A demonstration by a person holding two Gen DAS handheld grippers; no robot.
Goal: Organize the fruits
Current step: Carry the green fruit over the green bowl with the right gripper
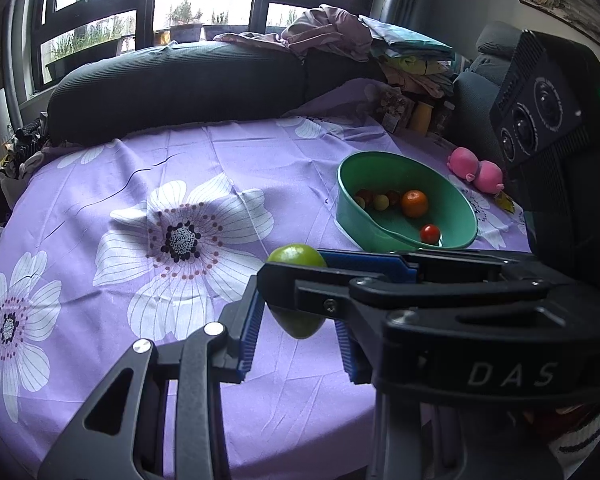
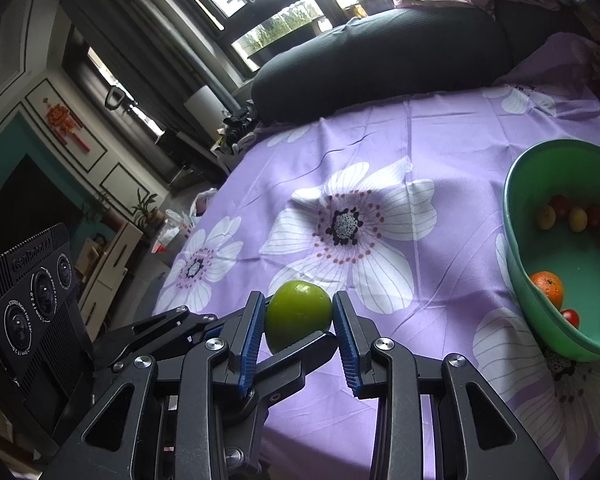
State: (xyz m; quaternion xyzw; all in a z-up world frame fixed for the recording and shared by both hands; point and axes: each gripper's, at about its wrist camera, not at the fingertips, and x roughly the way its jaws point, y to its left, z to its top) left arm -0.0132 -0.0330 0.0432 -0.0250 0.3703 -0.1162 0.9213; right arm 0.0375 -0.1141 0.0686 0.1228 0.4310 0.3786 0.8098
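Purple flowered tablecloth [image 1: 228, 152] lies bare across its middle and left; its near edge curves below both grippers. Dark cushion [image 1: 172, 88] lines the far edge. Green bowl [image 1: 384, 168] stands to the right holding an orange [image 1: 414, 203] and small tomatoes. Green fruit [image 2: 299, 315] is above the cloth, left of the bowl. Right gripper [image 2: 299, 320] clamps it between blue pads. Left gripper [image 1: 298, 326] also grips it, crossing the right one's fingers.
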